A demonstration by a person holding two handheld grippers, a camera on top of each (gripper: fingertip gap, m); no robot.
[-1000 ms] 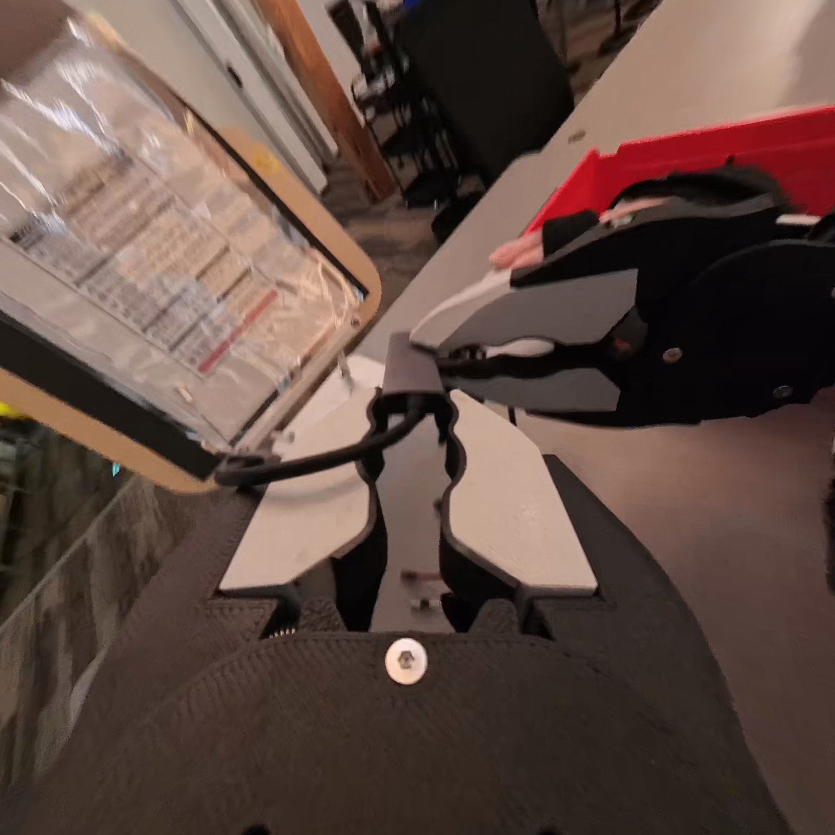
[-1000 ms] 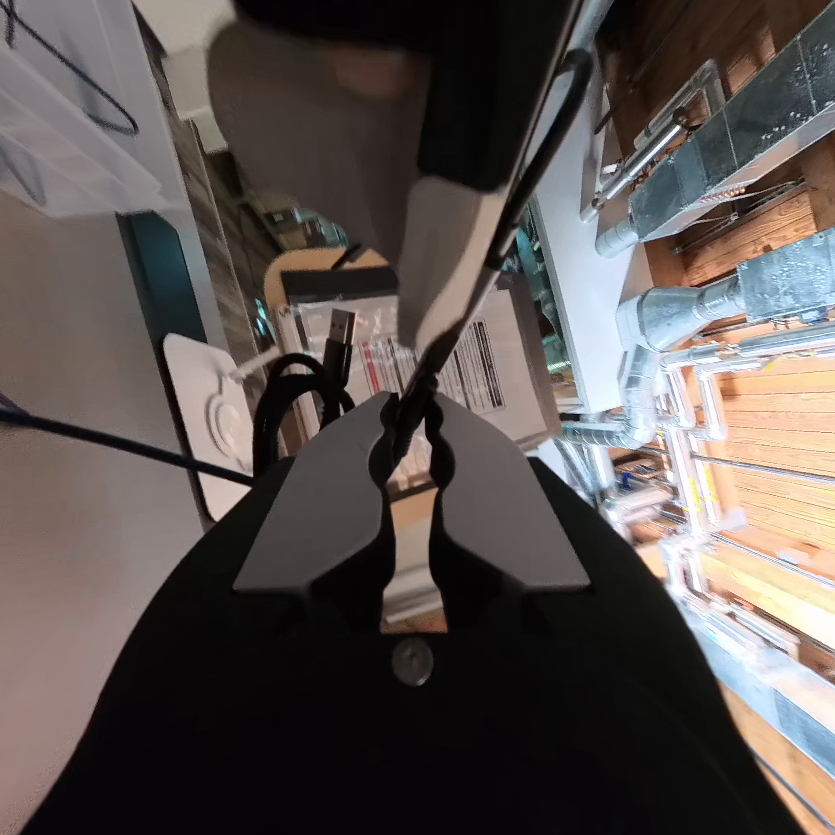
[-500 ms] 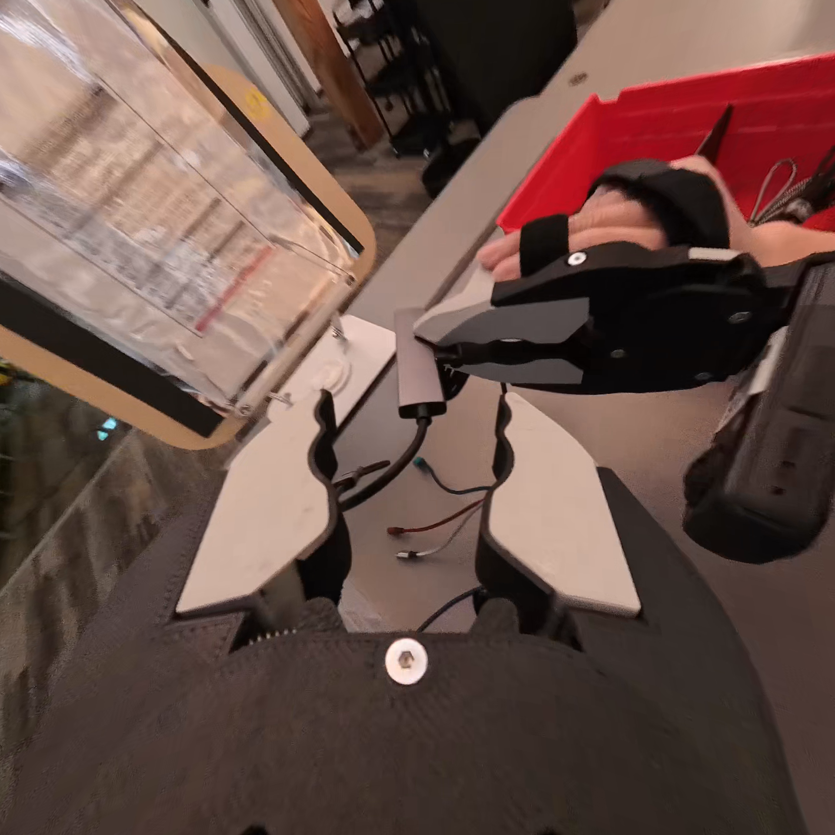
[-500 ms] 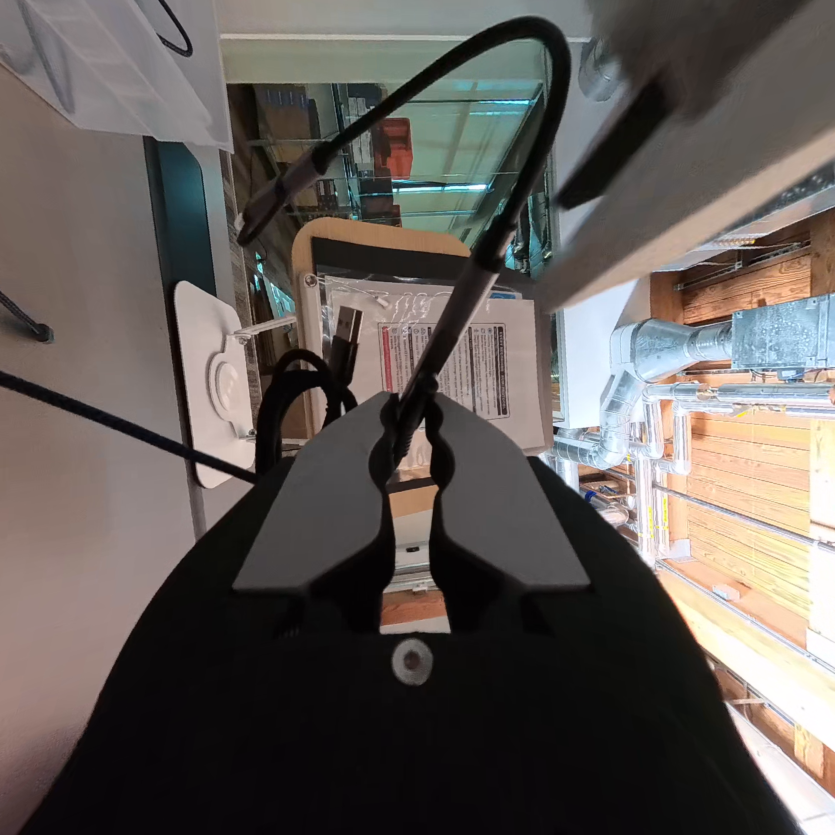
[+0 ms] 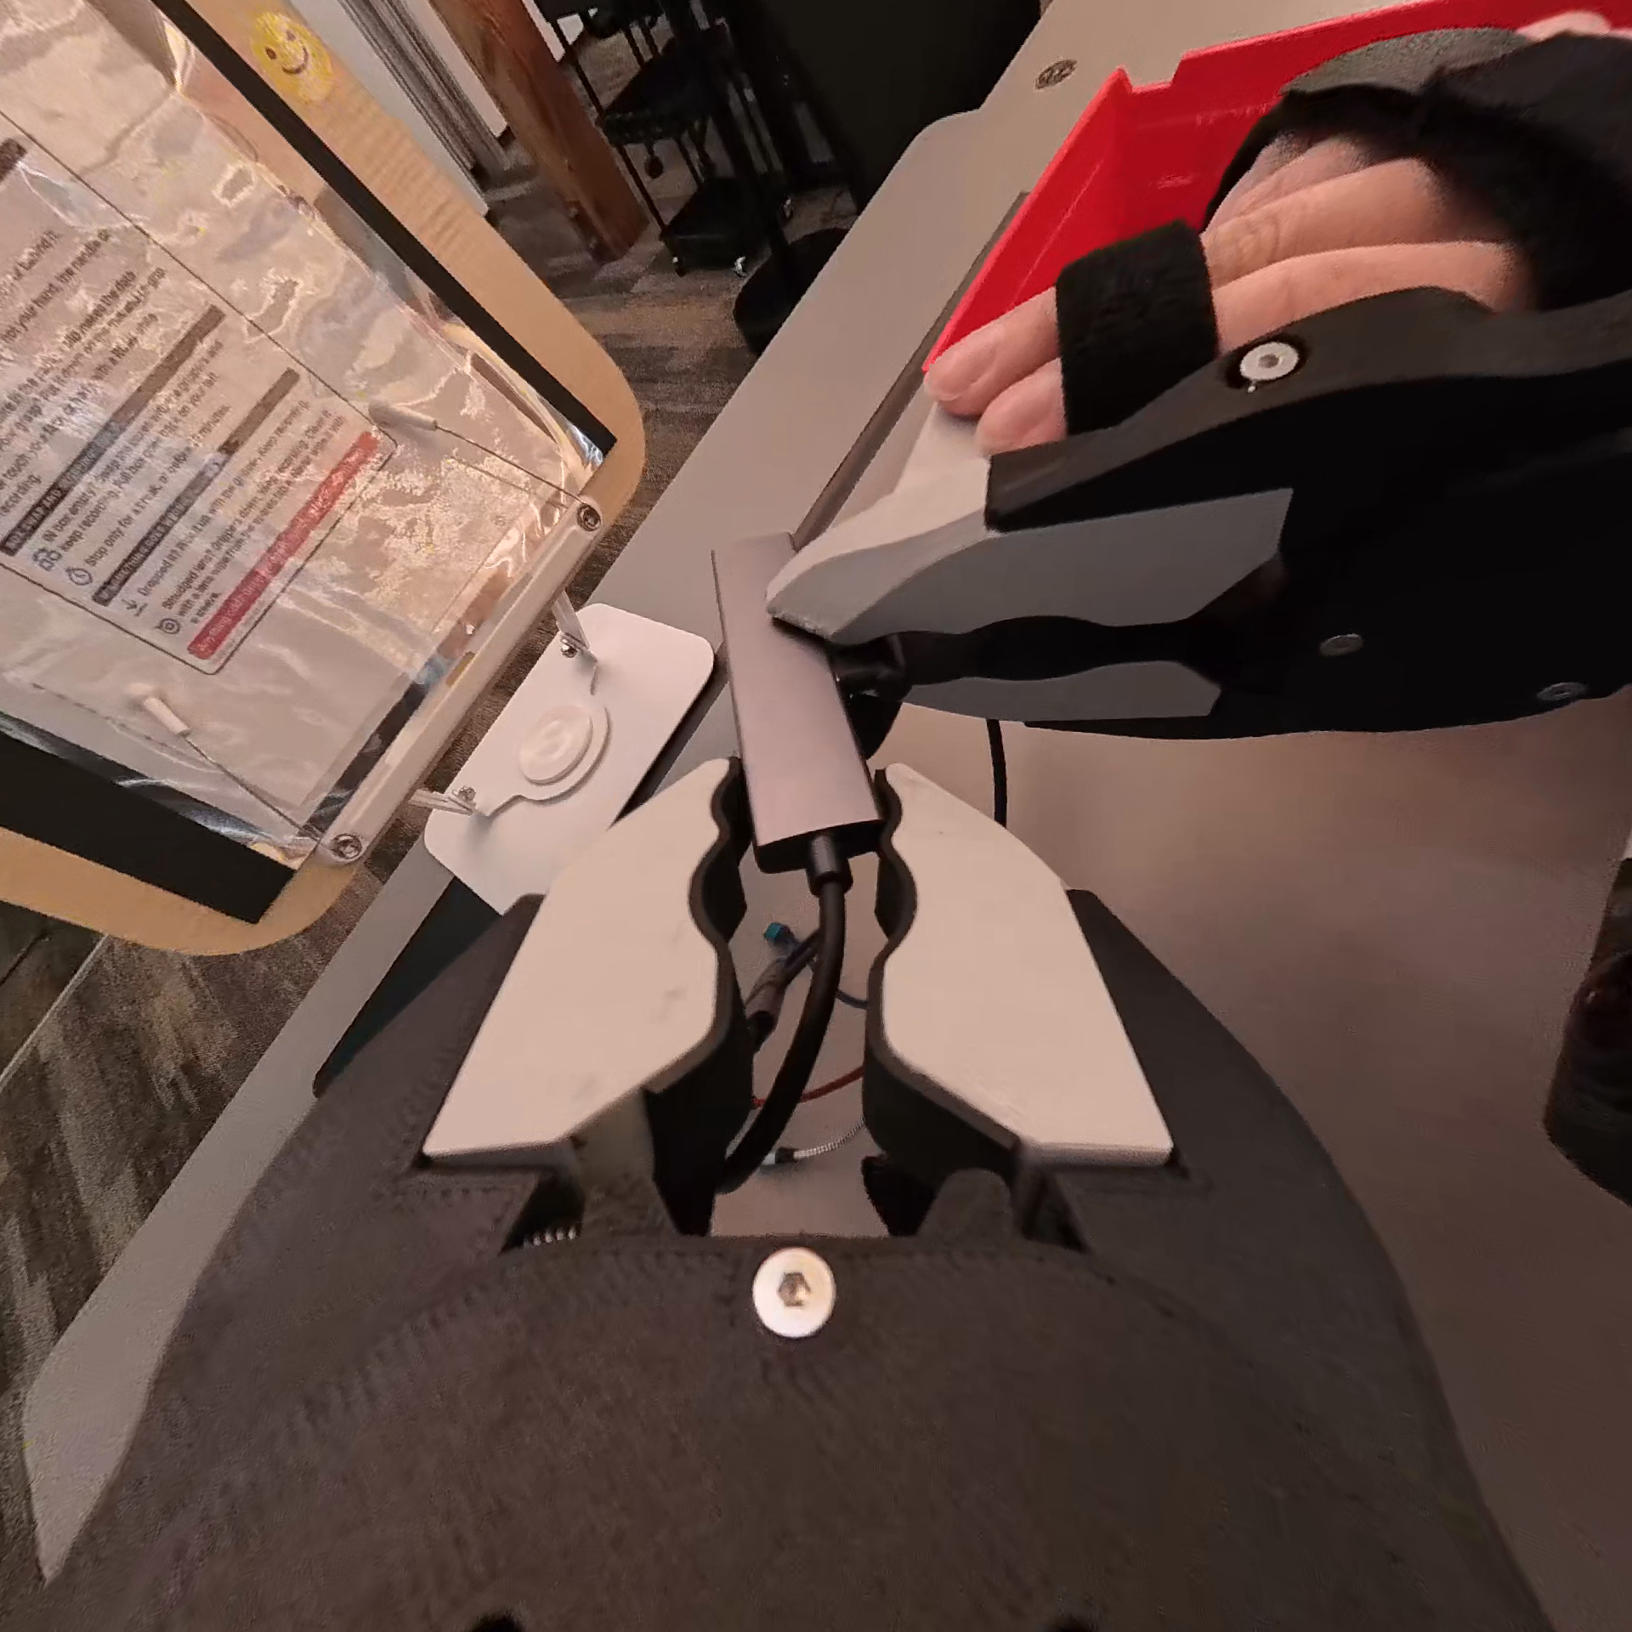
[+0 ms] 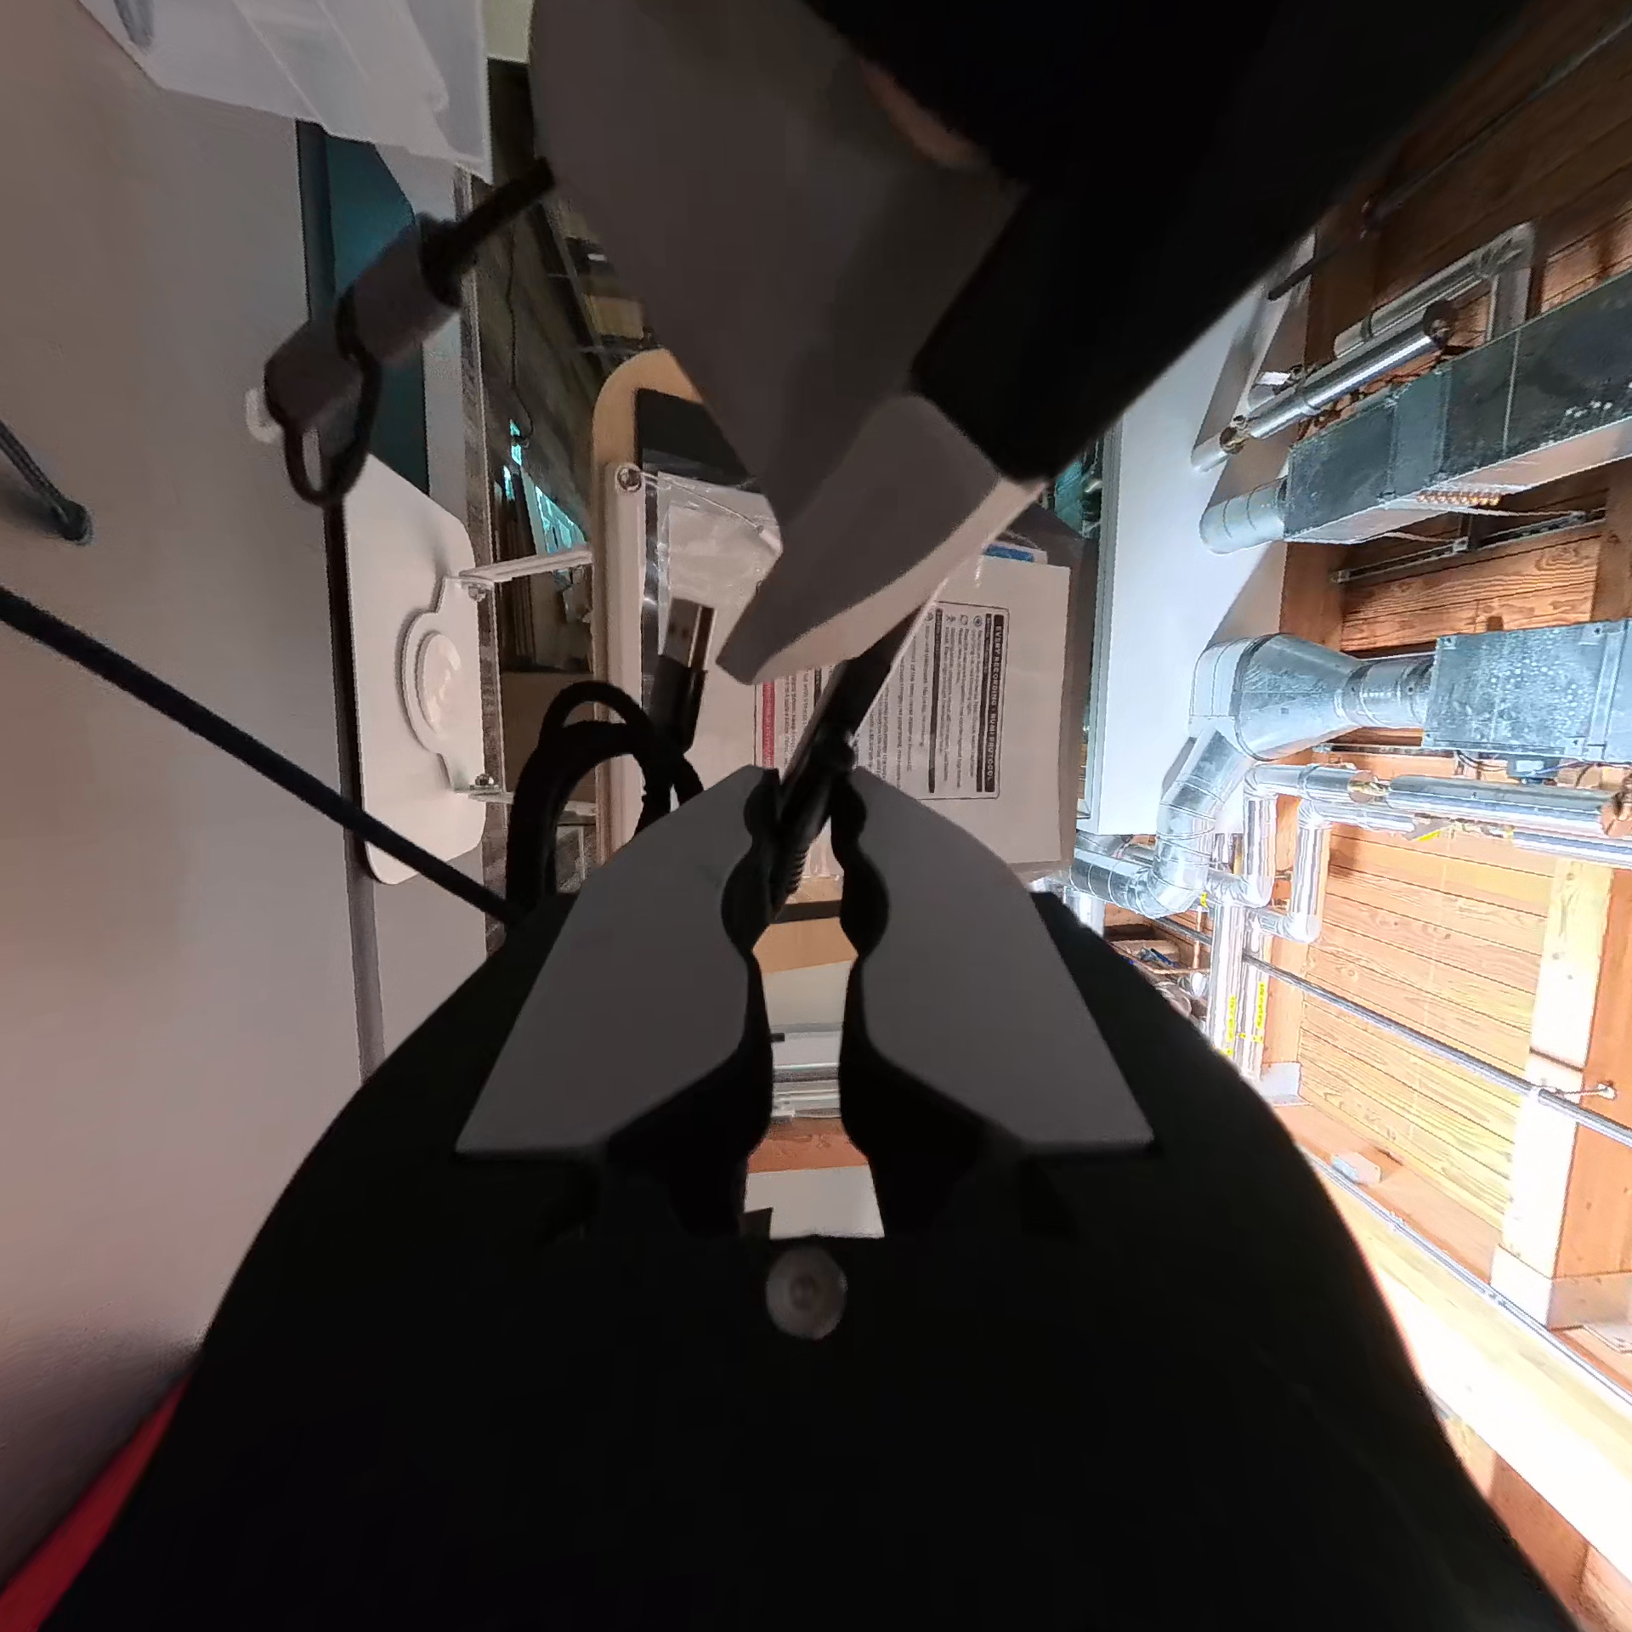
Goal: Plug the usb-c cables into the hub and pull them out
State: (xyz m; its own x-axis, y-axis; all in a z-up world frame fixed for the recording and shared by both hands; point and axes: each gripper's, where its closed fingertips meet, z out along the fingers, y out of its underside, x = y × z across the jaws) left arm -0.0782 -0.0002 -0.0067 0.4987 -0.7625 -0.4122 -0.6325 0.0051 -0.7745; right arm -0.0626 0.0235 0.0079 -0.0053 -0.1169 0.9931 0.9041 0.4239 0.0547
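- Your grey table carries everything, with a red bin at its far right edge and a framed notice sheet in a clear cover standing on a white base plate to the left.
- Your left gripper sits low over the table with its jaws a hub's width apart — the near end of the hub lies between the tips, but you cannot tell from here whether the pads actually press on it.
- Your right gripper comes in from the right in the left wrist view; its jaws are closed on a black cable plug, and its upper finger tip rests against the hub's far right edge.
- The hub is a slim dark bar, long axis running away from your left camera and leaning slightly left; its near end faces you.
- The hub's own black lead leaves that near end and curves down between your left fingers.
- A bundled black cable with a USB plug sticking up sits just left of your right gripper's tips.
- Small loose wires — red, blue, silver — lie on the table beneath your left jaws.
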